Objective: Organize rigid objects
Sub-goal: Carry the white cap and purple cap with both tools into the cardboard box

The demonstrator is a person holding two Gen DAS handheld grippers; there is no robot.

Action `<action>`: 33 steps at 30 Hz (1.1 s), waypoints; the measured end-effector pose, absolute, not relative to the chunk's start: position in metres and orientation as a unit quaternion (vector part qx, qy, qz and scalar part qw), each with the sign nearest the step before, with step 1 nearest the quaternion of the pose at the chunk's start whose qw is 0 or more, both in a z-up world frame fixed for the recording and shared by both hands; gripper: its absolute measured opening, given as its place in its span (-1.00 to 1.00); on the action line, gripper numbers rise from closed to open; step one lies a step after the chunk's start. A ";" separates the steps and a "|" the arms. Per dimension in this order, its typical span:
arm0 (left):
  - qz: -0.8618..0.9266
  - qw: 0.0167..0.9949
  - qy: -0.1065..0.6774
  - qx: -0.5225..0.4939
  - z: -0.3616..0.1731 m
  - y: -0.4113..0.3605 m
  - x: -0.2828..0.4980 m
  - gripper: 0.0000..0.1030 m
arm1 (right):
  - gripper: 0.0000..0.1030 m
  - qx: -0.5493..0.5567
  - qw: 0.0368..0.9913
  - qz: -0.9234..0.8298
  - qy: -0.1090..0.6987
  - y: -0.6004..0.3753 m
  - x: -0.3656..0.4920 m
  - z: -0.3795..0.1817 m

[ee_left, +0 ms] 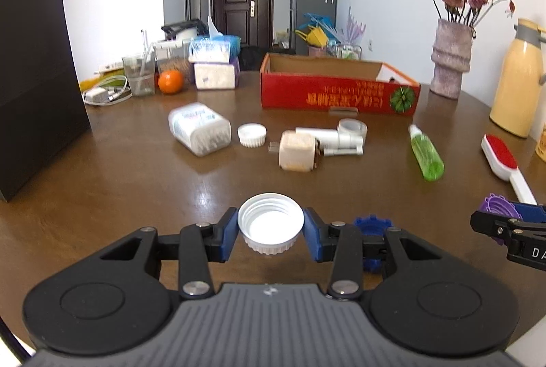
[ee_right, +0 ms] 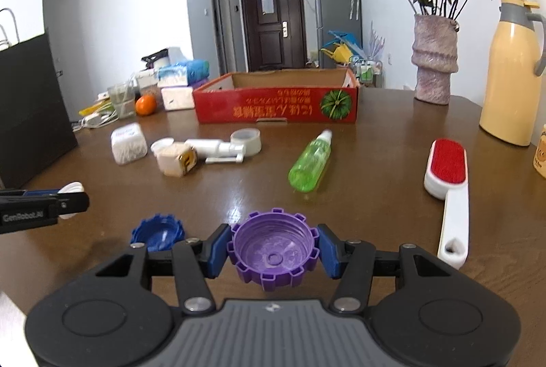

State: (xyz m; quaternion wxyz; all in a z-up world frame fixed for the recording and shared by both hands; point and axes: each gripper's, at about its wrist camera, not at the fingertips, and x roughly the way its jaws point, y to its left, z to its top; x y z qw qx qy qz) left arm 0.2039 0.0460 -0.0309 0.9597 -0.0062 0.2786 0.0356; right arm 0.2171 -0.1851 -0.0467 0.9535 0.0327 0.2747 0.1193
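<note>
My left gripper [ee_left: 270,232] is shut on a white ribbed bottle cap [ee_left: 270,227], open side up, just above the brown table [ee_left: 136,182]. My right gripper [ee_right: 273,249] is shut on a purple toothed cap [ee_right: 273,249], open side up. A blue toothed cap [ee_right: 157,232] lies on the table between the two grippers; it also shows in the left wrist view [ee_left: 372,225]. The red cardboard box [ee_right: 276,104] stands open at the far middle of the table.
On the table lie a green spray bottle [ee_right: 310,162], a red-and-white lint brush [ee_right: 447,182], a white pump part with a tape roll [ee_right: 225,146], a beige cube plug [ee_right: 175,160], a white jar [ee_left: 199,128] and a small white cap [ee_left: 252,135]. A vase [ee_right: 435,59], a yellow thermos [ee_right: 512,73] and a black bag [ee_left: 34,83] stand around.
</note>
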 end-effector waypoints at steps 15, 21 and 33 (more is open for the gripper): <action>0.048 0.968 0.243 -0.027 0.012 0.059 0.244 -0.20 | 0.03 0.040 0.962 0.117 0.244 -0.173 0.267 -0.011; 0.051 0.970 0.233 -0.035 0.023 0.064 0.266 -0.20 | 0.03 0.034 0.964 0.120 0.235 -0.161 0.291 0.000; 0.056 0.972 0.223 -0.046 0.041 0.070 0.323 -0.20 | 0.03 0.036 0.966 0.117 0.226 -0.149 0.347 0.017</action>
